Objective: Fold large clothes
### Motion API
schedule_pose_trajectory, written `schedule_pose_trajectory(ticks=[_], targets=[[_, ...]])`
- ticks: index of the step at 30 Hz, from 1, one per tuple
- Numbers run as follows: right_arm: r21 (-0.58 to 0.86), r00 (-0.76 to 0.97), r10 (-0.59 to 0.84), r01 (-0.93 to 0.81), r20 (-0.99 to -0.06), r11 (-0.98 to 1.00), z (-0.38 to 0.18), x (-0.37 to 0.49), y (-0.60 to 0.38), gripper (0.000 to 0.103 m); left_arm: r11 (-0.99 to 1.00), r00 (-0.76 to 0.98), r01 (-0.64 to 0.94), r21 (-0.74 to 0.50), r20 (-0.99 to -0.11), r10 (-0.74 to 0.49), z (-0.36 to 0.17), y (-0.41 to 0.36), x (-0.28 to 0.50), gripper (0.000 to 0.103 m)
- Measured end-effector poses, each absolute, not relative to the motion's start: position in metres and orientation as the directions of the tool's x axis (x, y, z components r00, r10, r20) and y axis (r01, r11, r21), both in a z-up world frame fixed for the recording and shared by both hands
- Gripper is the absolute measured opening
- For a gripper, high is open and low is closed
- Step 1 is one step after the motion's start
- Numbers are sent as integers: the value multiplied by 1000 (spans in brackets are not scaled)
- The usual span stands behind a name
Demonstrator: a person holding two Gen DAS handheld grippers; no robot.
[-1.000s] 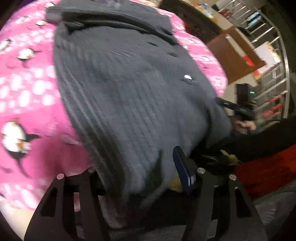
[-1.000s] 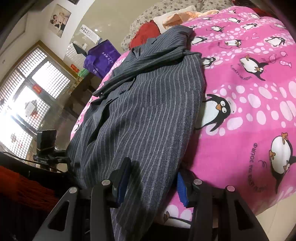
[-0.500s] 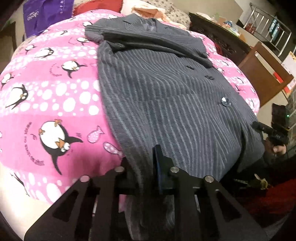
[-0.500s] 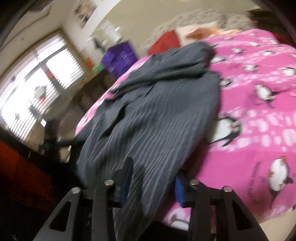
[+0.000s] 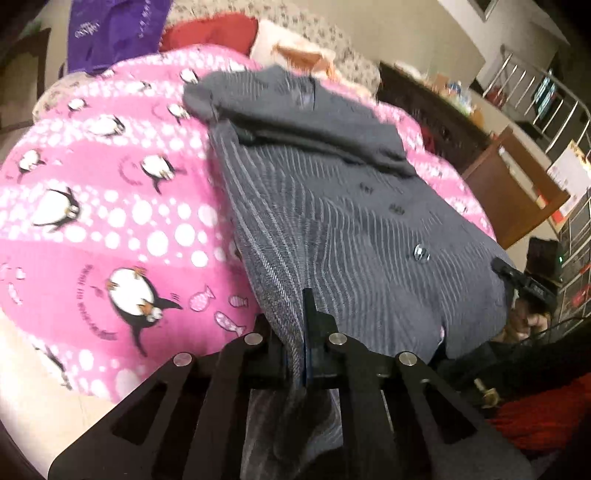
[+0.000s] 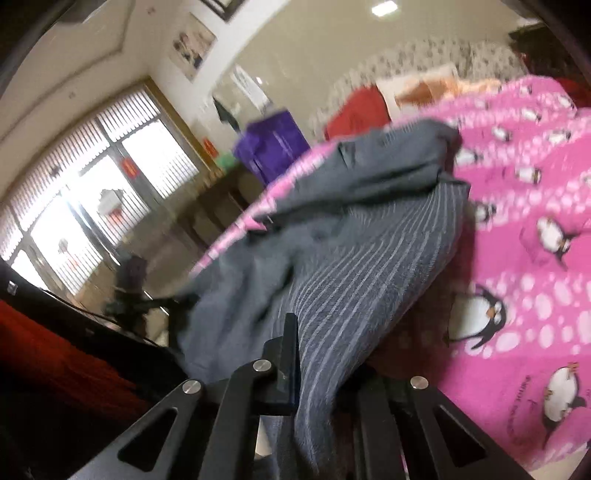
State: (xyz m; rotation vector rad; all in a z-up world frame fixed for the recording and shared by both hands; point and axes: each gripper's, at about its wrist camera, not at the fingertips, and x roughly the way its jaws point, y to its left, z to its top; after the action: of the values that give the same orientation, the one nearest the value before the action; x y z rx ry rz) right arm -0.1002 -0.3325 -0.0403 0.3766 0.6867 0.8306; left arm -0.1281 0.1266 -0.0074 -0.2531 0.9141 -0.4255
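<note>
Grey pinstriped jacket (image 5: 332, 206) on the pink penguin bedspread (image 5: 92, 206), its near hem pinched by both tools.

The left tool (image 5: 295, 332) has just closed on the hem's left corner, fabric clamped between its pads; the right tool (image 6: 314, 350) has been closing too, and striped cloth runs between its jaws and drapes over them, hiding the right pad. The hem is lifted off the bed while the collar end lies flat farther up, sleeves folded across it. To the jacket's left the bedspread is bare up to the bed's edge; on its right the cloth reaches the bed's side, near a dark wooden cabinet (image 5: 436, 107). Beyond the collar sit a red cushion (image 5: 214, 29) and a purple bag (image 5: 110, 29).
</note>
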Motion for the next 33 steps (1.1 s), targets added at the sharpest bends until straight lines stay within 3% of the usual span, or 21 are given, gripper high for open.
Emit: schedule_pose_trajectory(ticks=[7,11,16,20,25,28,33], targets=[[550,461,835,-631,-301,547,6,-140,-342,6,849,606,269,-455,-605,-516,33,147,-166,4],[533,507,820,-632,-266,563,24,-150,-353,6,791,647,244,-561,-514,-563,54,163,-174,4],[523,629,723,-530,-286,667,30,-104,-366,6,754,719,180,-631,-438,-539,75,168,-132,4],[519,688,663,-468,-295,716,43,-36,-362,6,790,783,158,-592,-412,-465,102,157,-66,4],[601,684,645,-370,-339,708,38,82,-351,6,818,799,41,-574,-473,-372,88,157,34,4],[607,662,608,-281,-437,743,17,144,-337,6,810,767,-64,-582,-548,-333,59,160,85,4],[605,582,567,-154,-583,781,-33,211,-322,6,874,670,-207,-440,-715,-201,-7,153,140,4]])
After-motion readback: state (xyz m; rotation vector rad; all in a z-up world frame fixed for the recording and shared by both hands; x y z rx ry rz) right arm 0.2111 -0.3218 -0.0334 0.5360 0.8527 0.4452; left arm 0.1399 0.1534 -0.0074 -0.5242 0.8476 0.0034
